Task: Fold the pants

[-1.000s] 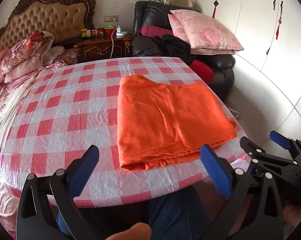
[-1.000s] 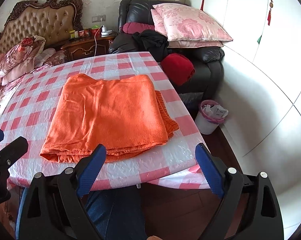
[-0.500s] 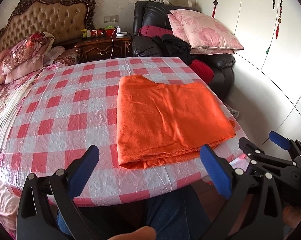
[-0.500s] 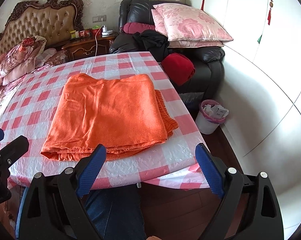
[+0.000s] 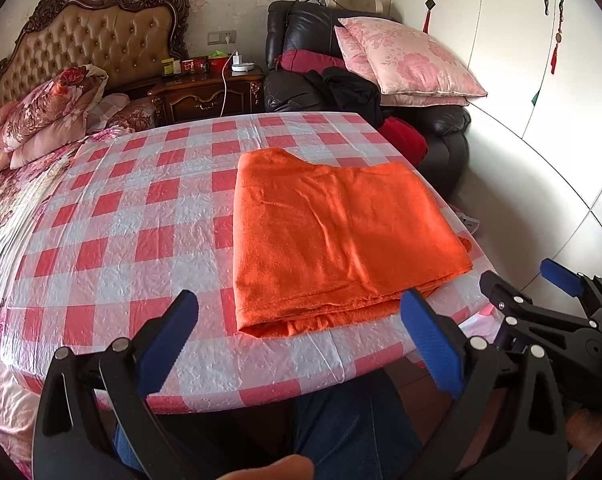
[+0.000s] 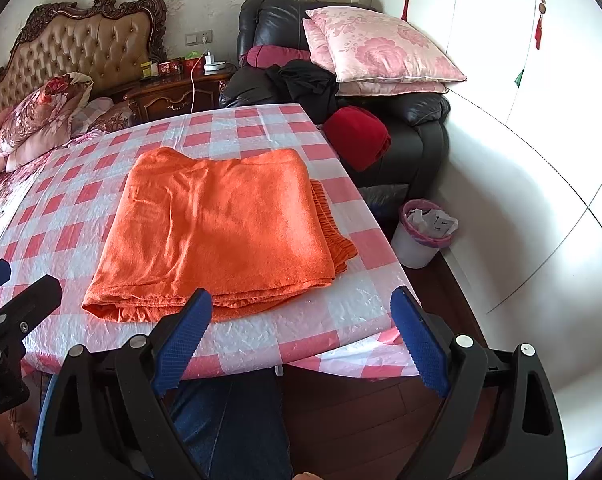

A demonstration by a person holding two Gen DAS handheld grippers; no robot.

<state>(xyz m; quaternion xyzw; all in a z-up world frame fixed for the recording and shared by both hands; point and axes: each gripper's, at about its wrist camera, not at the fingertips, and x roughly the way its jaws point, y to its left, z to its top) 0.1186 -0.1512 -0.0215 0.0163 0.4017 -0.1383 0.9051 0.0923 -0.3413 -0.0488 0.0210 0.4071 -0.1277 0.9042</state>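
Near the front right corner of the checkered table point(image 5: 113, 216), the orange pants point(image 5: 341, 236) lie folded into a flat stack, a ribbed band poking out along the table's right edge. Both tools hang just off the front edge, touching nothing: the left gripper point(image 5: 297, 340) gapes wide, and the right gripper point(image 6: 301, 332) is spread as wide.

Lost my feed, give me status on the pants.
Left claw open, empty. Right claw open, empty. Orange pants folded flat on checkered table. Nothing in the way.
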